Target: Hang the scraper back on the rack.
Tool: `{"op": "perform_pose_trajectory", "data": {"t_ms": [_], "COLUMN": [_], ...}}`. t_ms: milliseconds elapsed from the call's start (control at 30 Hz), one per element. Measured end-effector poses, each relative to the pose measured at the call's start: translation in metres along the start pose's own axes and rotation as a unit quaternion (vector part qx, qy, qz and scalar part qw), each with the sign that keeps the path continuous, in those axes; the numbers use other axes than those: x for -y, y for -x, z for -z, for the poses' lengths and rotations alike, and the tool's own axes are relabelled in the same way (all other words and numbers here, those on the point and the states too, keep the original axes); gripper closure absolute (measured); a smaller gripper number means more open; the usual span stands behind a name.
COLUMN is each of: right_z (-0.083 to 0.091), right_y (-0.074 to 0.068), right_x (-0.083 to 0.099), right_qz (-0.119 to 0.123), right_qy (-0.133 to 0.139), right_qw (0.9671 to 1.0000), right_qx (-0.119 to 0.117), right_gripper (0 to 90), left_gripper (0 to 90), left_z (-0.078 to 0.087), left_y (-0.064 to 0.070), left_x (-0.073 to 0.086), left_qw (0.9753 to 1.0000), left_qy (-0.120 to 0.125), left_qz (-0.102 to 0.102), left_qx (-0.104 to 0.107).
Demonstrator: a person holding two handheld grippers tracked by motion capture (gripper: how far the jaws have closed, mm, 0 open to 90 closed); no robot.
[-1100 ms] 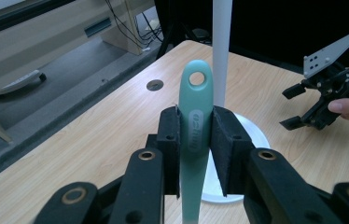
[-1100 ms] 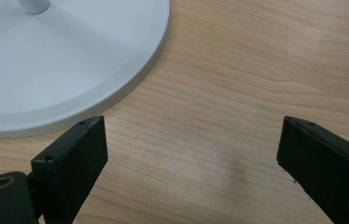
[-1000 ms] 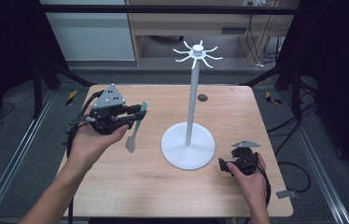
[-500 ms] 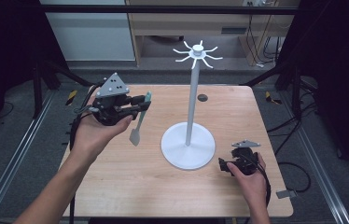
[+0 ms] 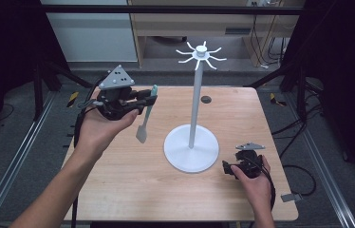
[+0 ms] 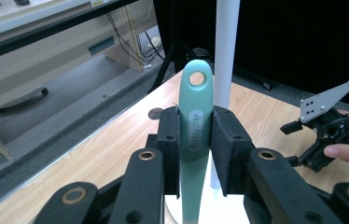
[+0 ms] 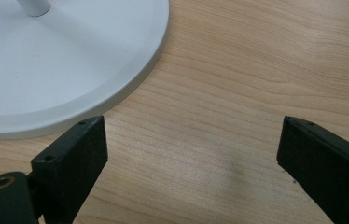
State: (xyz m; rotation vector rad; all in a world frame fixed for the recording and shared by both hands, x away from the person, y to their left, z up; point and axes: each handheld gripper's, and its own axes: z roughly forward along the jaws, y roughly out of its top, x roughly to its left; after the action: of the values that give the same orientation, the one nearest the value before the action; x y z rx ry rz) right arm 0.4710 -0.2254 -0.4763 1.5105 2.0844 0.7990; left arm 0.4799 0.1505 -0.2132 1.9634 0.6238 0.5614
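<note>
Teal-handled spatula [image 5: 146, 114] with pale blade, hanging upright, blade down, above wooden table [image 5: 118, 185], hole-ended handle clamped between left gripper [image 6: 196, 140] jaws. White stand [image 5: 192, 142]: round base on table, tall pole, hooked spokes on top, right of spatula.

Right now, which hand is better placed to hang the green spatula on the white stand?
Left. Its gripper already clamps the spatula, lifted beside the stand; the right gripper is open and low.
</note>
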Motion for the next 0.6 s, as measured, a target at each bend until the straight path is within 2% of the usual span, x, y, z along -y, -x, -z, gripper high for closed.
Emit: {"op": "perform_pose_trajectory", "data": {"t_ms": [233,600], "right_z": [0.0,0.0], "right_y": [0.001,0.001], "right_x": [0.0,0.0], "right_qz": [0.001,0.0], "right_qy": [0.001,0.001], "right_qw": [1.0,1.0], "right_qx": [-0.001,-0.002], "right_gripper": [9.1,9.0], "left_gripper": [74.1,74.1], "left_z": [-0.002,-0.004], "left_y": [0.004,0.004], "left_x": [-0.01,-0.025], "left_qw": [1.0,0.9999], "left_qy": [0.005,0.013], "left_qz": [-0.007,-0.003], "left_qx": [-0.004,-0.004]}}
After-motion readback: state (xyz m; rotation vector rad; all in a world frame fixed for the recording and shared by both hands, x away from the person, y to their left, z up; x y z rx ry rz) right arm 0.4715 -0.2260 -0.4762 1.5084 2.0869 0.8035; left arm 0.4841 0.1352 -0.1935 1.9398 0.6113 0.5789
